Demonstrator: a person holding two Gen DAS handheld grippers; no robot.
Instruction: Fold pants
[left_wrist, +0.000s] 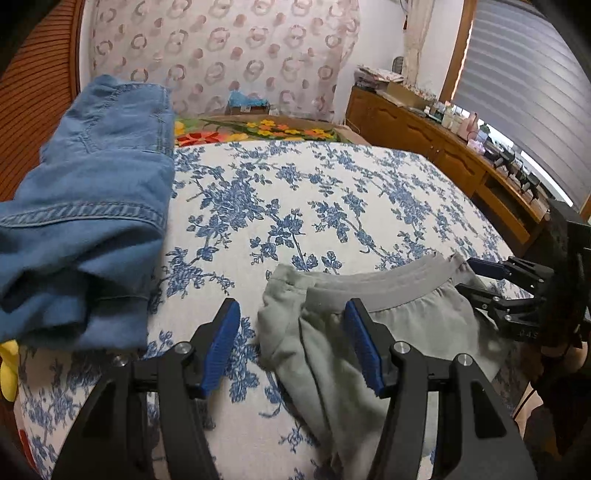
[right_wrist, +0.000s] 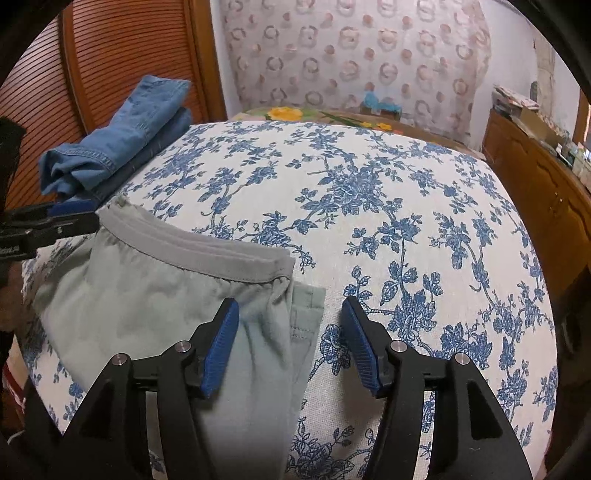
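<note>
Floral bedspread (right_wrist: 406, 206): one grey pants (right_wrist: 147, 295), two jeans (right_wrist: 122, 147).

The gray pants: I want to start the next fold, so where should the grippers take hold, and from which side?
Grip the gray pants at the two ends of the darker waistband, the thickest, straightest edge. Both grippers are open: the left gripper would come in low from its own side, the right gripper likewise at the other waistband corner, each pinching the layers off the floral bedspread.
</note>
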